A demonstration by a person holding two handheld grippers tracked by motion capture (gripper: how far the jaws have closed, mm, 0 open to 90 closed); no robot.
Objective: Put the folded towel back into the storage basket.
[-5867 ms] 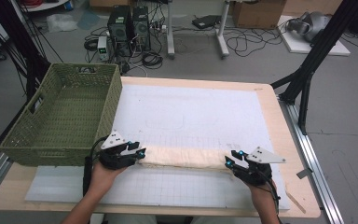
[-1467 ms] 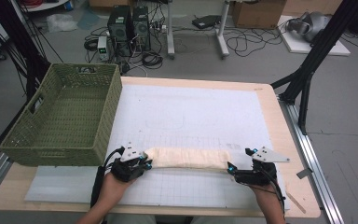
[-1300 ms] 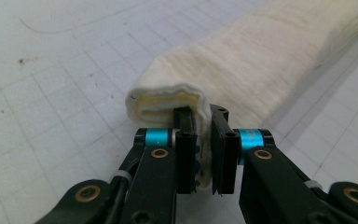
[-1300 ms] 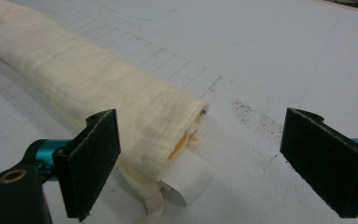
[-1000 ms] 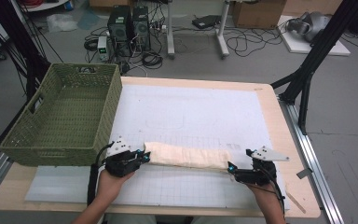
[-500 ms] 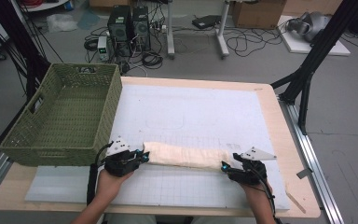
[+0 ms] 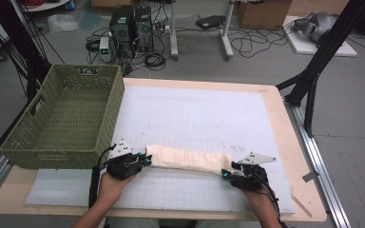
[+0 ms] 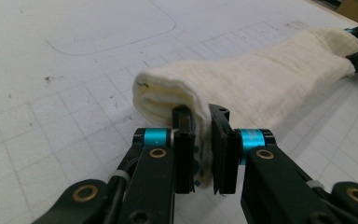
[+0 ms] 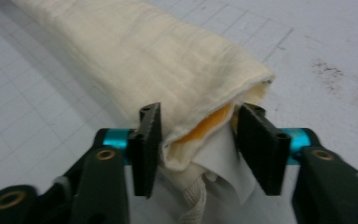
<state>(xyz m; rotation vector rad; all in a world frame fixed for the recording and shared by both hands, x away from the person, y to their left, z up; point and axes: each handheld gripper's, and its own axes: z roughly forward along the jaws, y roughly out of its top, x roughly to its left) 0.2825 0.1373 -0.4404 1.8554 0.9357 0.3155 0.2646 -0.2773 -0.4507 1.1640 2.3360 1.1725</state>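
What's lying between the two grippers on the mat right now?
In the high view, the folded cream cloth spans the whole stretch from the left gripper to the right gripper; nothing else lies between them.

Tool [image 9: 198, 149] jaws spread around cloth roll [image 9: 140, 56] end.

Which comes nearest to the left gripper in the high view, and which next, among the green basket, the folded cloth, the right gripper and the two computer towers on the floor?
1. Folded cloth: its end is clamped in the left gripper.
2. Green basket: just beyond, on the table's left side.
3. Right gripper: at the cloth's far end.
4. Computer towers: on the floor beyond the table.
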